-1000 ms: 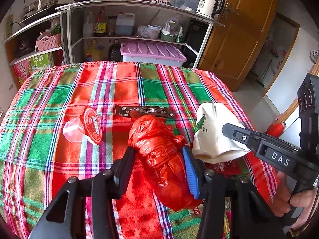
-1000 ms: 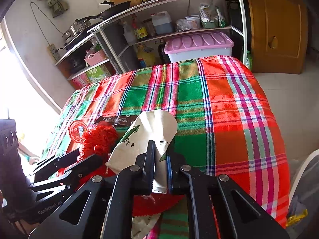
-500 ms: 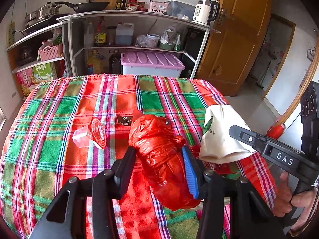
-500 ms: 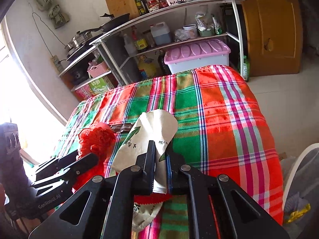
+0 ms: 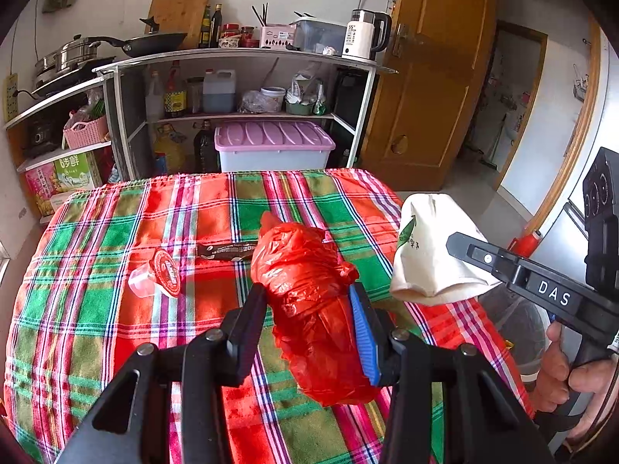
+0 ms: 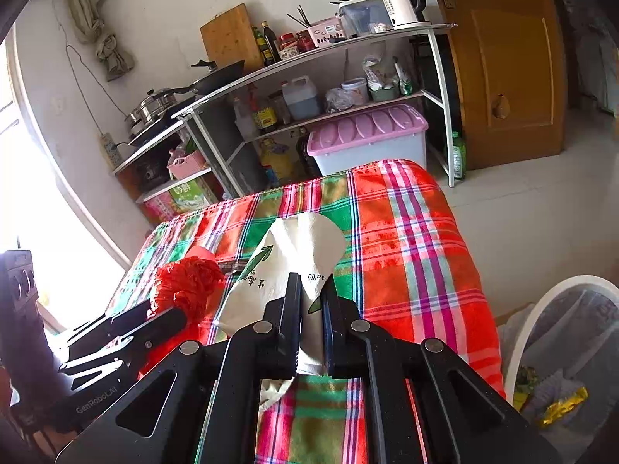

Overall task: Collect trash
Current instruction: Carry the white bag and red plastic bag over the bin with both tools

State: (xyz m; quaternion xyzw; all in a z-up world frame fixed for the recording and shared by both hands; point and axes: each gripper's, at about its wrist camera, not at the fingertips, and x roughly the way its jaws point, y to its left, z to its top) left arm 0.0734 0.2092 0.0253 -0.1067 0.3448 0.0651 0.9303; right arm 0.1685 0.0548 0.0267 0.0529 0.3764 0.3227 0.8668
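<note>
Left gripper [image 5: 309,321] clenched on a crumpled red plastic bag [image 5: 309,290] above the plaid tablecloth [image 5: 96,309], right gripper [image 6: 311,309] pinching a white paper bag [image 6: 286,266] beside it, jelly cup [image 5: 156,276] and dark wrapper [image 5: 224,251] lying beyond, lined bin [image 6: 561,348] right of the tablecloth.

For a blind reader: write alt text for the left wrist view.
The left hand-held gripper clamps a crumpled red plastic bag above a plaid tablecloth. A sealed jelly cup and dark wrapper lie behind; at right, the right hand-held gripper holds a white paper bag.
</note>
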